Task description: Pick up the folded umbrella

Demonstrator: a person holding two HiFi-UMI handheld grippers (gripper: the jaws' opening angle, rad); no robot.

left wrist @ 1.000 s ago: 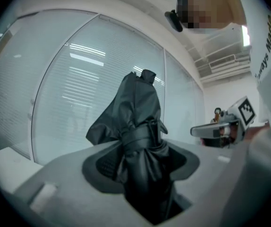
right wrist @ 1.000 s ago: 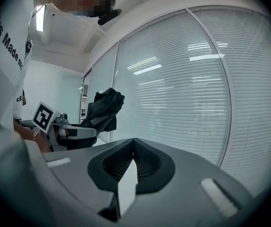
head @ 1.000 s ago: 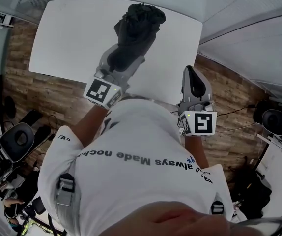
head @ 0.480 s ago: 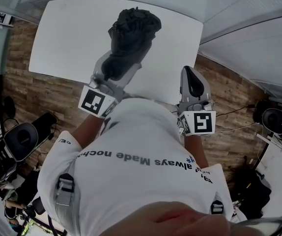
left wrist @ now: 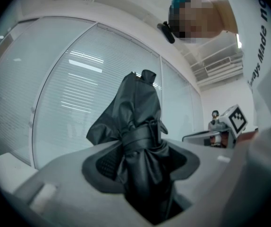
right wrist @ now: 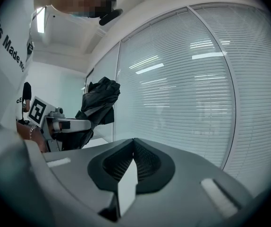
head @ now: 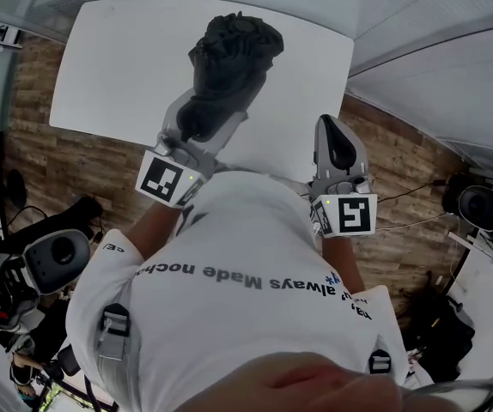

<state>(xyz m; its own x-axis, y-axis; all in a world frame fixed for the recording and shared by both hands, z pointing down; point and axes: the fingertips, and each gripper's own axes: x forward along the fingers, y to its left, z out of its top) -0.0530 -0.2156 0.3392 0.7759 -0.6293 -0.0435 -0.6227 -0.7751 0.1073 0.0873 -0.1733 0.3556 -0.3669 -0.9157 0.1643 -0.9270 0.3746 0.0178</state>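
1. The left claw [left wrist: 140,167] is clamped on the folded umbrella [left wrist: 138,117]. Its pads squeeze the bunched black fabric right around the strap [left wrist: 135,137], and the jaws sit about half spread because the bundle is chunky.
2. The umbrella sticks out past the claw, away from the person, over the far part of the white table [head: 118,67]. Seen from the right side it looks like it's hanging in the air, not lying on the table, though I can't actually see its underside.
3. The right claw [right wrist: 133,162] hangs at the near right edge of the table, well apart from the umbrella. Its jaws are pinched together with nothing between them, so it's basically just along for the ride.
4. Progress-wise, I'd call the pick-up pretty much done: it's grabbed and apparently off the table. All that's left is keeping it steady. The grip is on soft fabric, not the handle, so I'd guess it could slip a bit.
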